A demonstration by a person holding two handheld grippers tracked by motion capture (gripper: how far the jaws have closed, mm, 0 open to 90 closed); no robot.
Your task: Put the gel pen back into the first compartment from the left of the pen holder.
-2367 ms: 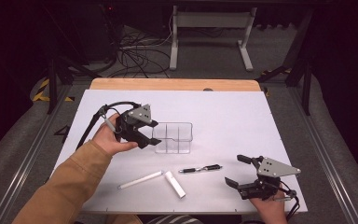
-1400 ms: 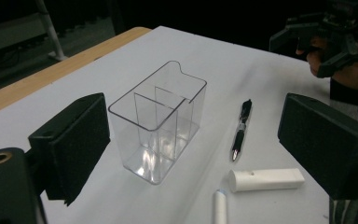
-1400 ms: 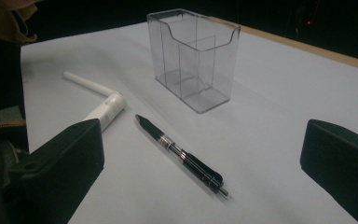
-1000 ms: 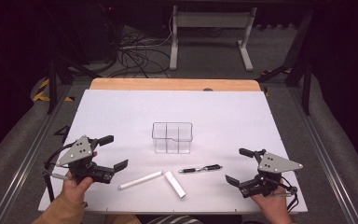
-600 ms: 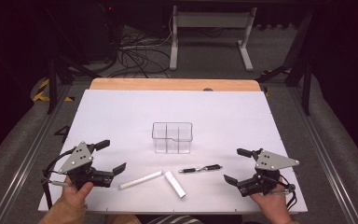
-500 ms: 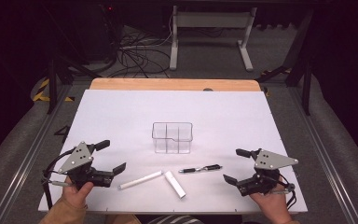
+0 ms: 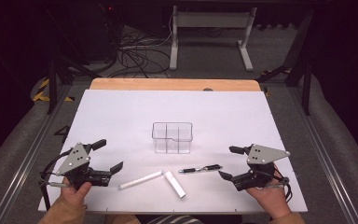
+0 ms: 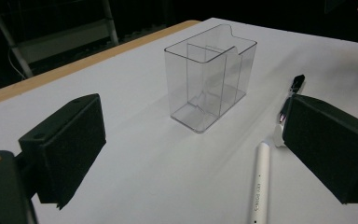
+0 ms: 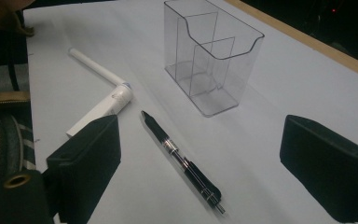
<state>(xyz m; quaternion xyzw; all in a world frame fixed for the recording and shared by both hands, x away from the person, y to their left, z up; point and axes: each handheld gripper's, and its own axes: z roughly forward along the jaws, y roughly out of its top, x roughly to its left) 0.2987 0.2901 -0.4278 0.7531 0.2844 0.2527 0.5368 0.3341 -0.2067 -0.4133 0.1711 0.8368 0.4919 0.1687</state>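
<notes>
**Both grippers resting wide apart on the white worktop, nothing held**

From the high view I see my left gripper low at the left of the frame, its jaws spread wide with nothing between them; my left hand grips it from the bottom edge. My right gripper sits low at the right of the frame, jaws equally wide and empty, held by my right hand; both are well apart from each other.

The clear plastic organiser stands upright near the middle of the worktop, divided into compartments, all of them bare as far as I can tell. Below it in the frame lie three things: a black pen just right of centre; a short white marker lying at a slant; a long white stick to its left, its end close to the marker's.

In the left gripper view the organiser sits centre frame between my jaws but farther off; the white stick runs along the lower right, the pen beyond it. In the right gripper view the pen lies between my jaws on the worktop, untouched; the white marker and stick meet in an angle at the upper left; a striped garment shows at the left edge.
</notes>
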